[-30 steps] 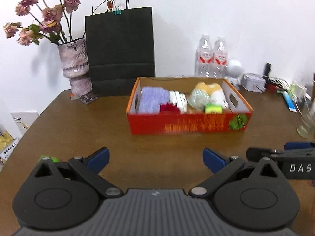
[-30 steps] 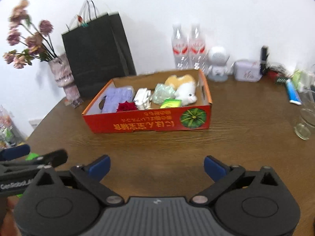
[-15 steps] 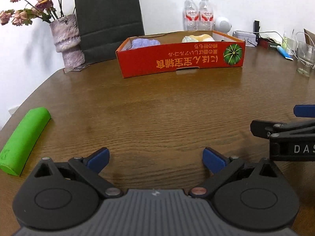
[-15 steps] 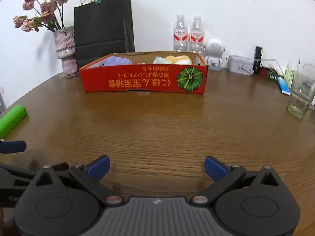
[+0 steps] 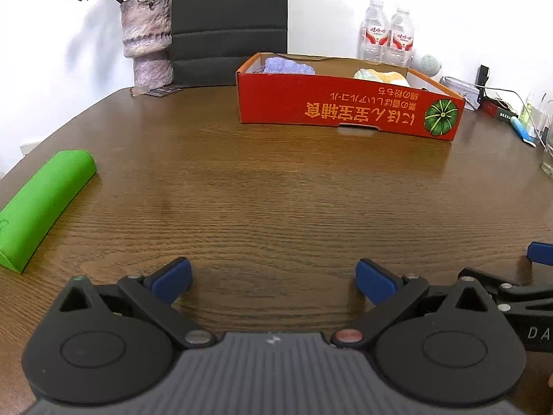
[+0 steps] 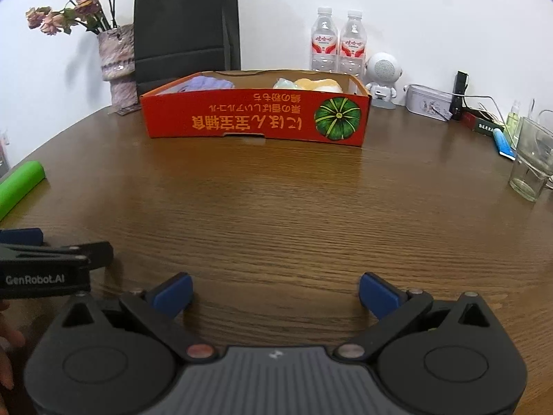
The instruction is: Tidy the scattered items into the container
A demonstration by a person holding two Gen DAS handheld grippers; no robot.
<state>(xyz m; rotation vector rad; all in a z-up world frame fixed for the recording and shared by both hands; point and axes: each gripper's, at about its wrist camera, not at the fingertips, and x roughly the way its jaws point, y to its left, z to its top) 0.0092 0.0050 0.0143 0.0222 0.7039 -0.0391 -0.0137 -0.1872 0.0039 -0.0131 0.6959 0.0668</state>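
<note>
Hidden or cut off: the red box [image 6: 255,117] shows only its front wall and rim; of its contents a purple bundle [image 6: 211,83] and a pale yellow soft item [image 6: 318,85] peek above the rim, the rest is concealed; the green roll [image 5: 41,204] is cropped at the left edge of both views; print on the box is upside down.
Counts: one red box; one green roll; two water bottles [image 6: 340,43]; one vase of dried flowers [image 6: 115,58]; one black paper bag [image 6: 186,31]; one clear glass [image 6: 532,162]; two claws.
Left claw [image 5: 273,278]: fingers spread wide, nothing between them; low over the near edge of the table [image 5: 276,200].
Right claw [image 6: 274,294]: fingers spread wide, empty; just beside the left claw, near the same edge.
Green roll: lies flat by the table's left edge, well apart from the box, ahead and left of the left claw.
Red box: toward the table's far edge, in front of bag and bottles, well apart from both claws.
</note>
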